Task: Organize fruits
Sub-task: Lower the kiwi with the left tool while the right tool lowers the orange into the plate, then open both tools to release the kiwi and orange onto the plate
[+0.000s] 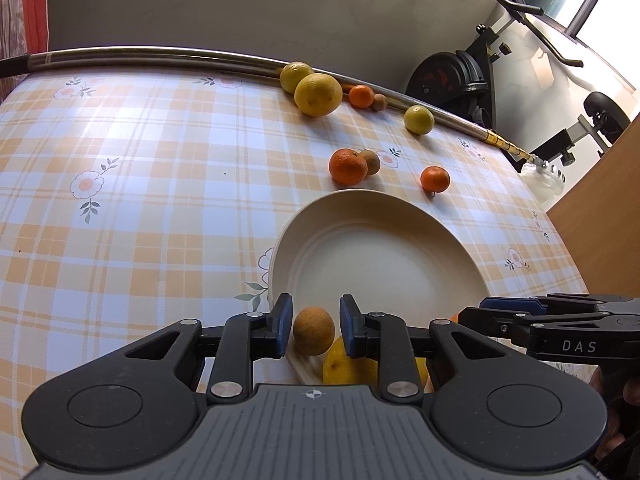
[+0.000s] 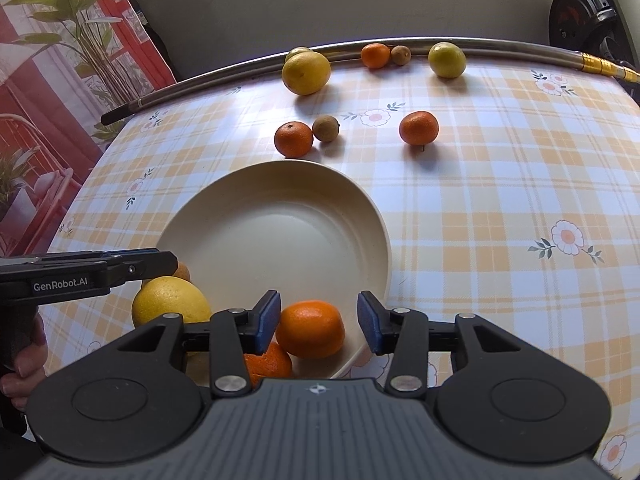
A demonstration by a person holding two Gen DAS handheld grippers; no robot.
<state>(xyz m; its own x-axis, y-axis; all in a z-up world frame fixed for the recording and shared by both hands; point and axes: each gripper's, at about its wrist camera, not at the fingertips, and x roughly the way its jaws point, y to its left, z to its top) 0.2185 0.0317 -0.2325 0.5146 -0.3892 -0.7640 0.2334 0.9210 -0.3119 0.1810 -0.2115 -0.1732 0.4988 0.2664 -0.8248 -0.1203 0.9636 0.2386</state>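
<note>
Left gripper parted, straddling a brownish-orange fruit on the plate rim, pads just clear. Right gripper parted wider around a mandarin inside the plate, untouched.

1. Table has an orange-and-white plaid cloth with a flower print; a metal pole lies along its far edge.
2. Plain grey wall behind.
3. Exercise bike and a bright window far right.
4. Red-striped curtain and green plant at left.
</note>
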